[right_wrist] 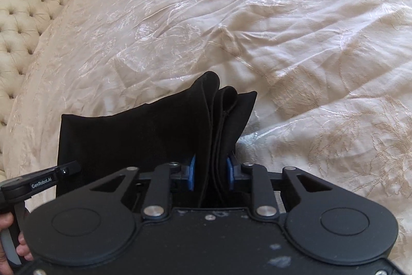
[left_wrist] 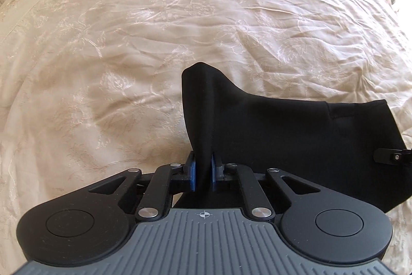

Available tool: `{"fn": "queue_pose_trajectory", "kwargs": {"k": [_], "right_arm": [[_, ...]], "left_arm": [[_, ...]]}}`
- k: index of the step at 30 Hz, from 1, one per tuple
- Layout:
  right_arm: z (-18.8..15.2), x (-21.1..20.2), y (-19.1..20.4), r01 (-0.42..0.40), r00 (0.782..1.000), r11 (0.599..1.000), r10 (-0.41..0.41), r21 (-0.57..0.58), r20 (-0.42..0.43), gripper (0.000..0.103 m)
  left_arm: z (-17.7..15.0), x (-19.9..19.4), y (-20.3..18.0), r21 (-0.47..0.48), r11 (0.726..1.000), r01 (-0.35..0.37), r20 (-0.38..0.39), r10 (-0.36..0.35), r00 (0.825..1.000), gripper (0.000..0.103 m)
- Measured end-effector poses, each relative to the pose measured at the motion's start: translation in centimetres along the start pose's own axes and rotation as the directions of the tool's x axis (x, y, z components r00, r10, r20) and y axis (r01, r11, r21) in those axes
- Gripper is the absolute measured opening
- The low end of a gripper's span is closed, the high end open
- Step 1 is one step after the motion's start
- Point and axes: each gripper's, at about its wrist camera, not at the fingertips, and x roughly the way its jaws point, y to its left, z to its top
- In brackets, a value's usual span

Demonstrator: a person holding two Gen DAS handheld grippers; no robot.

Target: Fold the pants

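1. A cream bedspread (left_wrist: pixel 128 43) with pale floral embroidery fills both views, wrinkled all over, and a tufted headboard (right_wrist: pixel 23 17) runs along its far left edge in the right wrist view.
2. On it, and partly lifted off it, are the black pants (left_wrist: pixel 296 141), a dark folded panel stretched between the two grippers, each pinched corner raised and the middle sagging lower.
3. The left gripper (left_wrist: pixel 203 172) is clamped tight on one corner: its blue pads (left_wrist: pixel 193 173) squeeze a thin fold that stands up past the fingertips.
4. The right gripper (right_wrist: pixel 211 174) is closed on the other corner, where several stacked layers and a seam bunch thickly between its blue pads.
5. At the lower left of the right wrist view, a person's fingers (right_wrist: pixel 22 246) wrap the left gripper's handle.
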Motion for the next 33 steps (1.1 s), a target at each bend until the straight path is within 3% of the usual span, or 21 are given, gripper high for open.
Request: {"fn": "queue_pose_trajectory", "kwargs": {"k": [4,9,15,18,21,23,28,33], "right_arm": [[0.0,1.4,4.4,-0.049,0.998,0.997,0.047,-0.053,-0.029,0.024],[0.0,5.2,12.3,-0.127,0.989,0.978,0.112,-0.167,-0.094,0.024],[0.9,11.4,24.0,-0.215,0.972,0.924,0.170,-0.316,-0.165,0.024],[1.4,13.7,28.4,-0.224,0.970,0.902,0.169,-0.368,-0.177,0.024],[1.4,15.7,30.7,-0.163,0.981,0.894,0.101,-0.417,-0.165,0.028],[1.5,17.0,31.1,-0.096,0.987,0.901,0.031,-0.423,-0.159,0.036],[1.1,16.8,30.3,-0.036,0.991,0.911,-0.021,-0.411,-0.133,0.042],[0.6,13.7,31.1,0.094,0.995,0.914,-0.093,-0.395,0.021,0.043]], "left_arm": [[0.1,-1.0,4.3,-0.036,0.998,-0.052,0.029,0.053,0.998,0.010],[0.1,-1.5,12.6,-0.110,0.984,-0.138,0.024,0.142,0.990,0.010],[0.4,-1.5,21.9,-0.173,0.957,-0.232,0.004,0.236,0.972,0.010],[0.5,-0.7,25.2,-0.206,0.949,-0.239,-0.016,0.241,0.970,0.011],[-0.1,1.1,27.8,-0.267,0.939,-0.215,-0.078,0.201,0.976,0.020],[-0.7,2.0,28.8,-0.295,0.931,-0.215,-0.109,0.191,0.976,0.021],[-1.2,2.6,29.4,-0.267,0.944,-0.192,-0.111,0.168,0.980,0.023],[-1.8,0.3,29.7,-0.276,0.932,-0.236,-0.069,0.226,0.972,0.023]]}}
